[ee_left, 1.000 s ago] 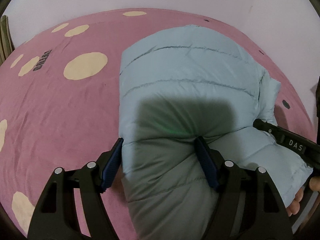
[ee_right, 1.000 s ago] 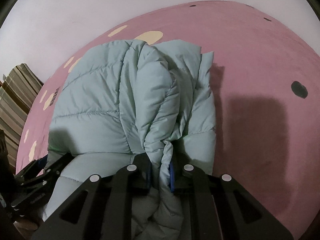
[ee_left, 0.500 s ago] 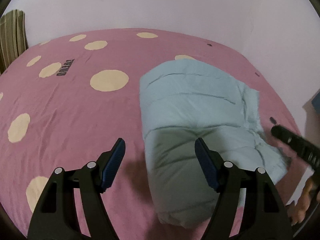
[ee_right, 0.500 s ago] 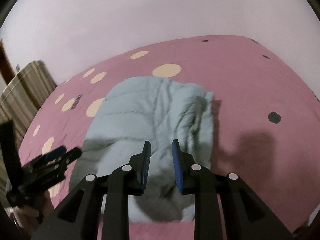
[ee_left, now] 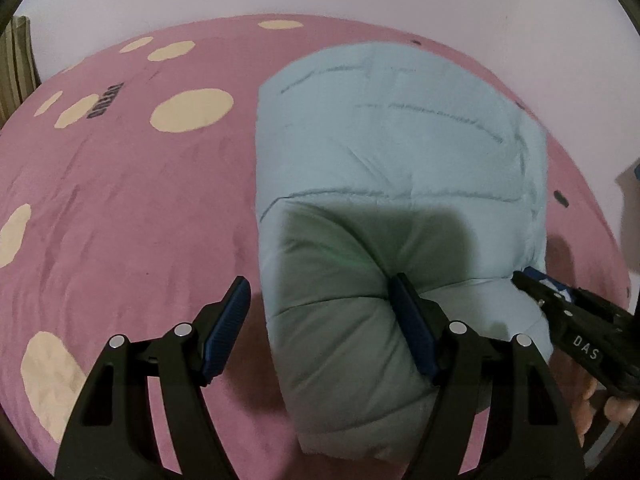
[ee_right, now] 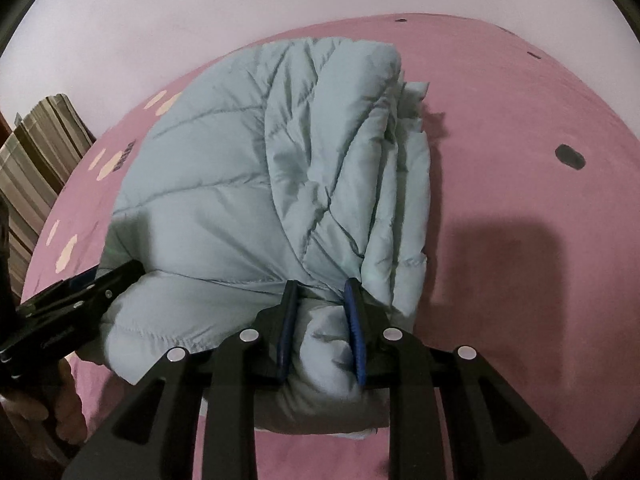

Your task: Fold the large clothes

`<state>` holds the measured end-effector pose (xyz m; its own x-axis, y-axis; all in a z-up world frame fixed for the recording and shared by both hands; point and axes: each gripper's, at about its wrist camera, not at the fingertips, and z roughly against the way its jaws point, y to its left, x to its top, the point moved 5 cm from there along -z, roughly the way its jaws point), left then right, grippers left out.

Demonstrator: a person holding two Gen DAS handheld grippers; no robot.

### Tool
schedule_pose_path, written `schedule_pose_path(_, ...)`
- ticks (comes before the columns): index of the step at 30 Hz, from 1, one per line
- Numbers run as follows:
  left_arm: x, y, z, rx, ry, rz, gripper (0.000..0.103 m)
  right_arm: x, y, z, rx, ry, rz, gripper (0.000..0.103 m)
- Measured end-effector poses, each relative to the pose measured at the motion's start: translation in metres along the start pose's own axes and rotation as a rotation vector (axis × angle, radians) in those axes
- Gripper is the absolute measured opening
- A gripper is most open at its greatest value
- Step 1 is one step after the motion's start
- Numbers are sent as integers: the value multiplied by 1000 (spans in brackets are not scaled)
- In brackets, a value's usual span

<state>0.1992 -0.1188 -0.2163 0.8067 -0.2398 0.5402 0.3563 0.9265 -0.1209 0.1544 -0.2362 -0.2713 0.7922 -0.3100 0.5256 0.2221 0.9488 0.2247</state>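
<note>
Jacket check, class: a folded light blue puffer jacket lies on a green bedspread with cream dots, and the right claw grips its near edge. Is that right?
One detail is wrong: the bedspread is pink, not green, as the left wrist view shows. The rest holds: the folded light blue puffer jacket lies on it, and the right claw grips its near edge.

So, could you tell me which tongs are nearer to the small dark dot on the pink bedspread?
Right. The right tongs, with jacket fabric between them, sit on the jacket's side facing the dark dot; the left tongs straddle its opposite edge.
</note>
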Motion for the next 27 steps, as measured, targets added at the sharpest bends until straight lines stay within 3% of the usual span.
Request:
schedule_pose_path(5,-3,7,-14,-23,28,32,78,-1,-2,-6,2,-5,-10,23)
schedule_pose_path(11,5,8,18,-32,13,30,71,4,3,17,1,-11,-8,26)
schedule_pose_path(15,37,18,60,-32,-99,49,71,26,10,56,-32,-102,18,26)
schedule_pose_path(18,70,18,70,-7,-156,42,71,58,19,76,-18,-175,29,26)
schedule_pose_path(22,102,10,56,24,-168,34,71,98,28,64,-11,-196,28,26)
schedule_pose_path(27,110,-1,10,54,-89,19,71,114,27,16,-44,-138,18,26)
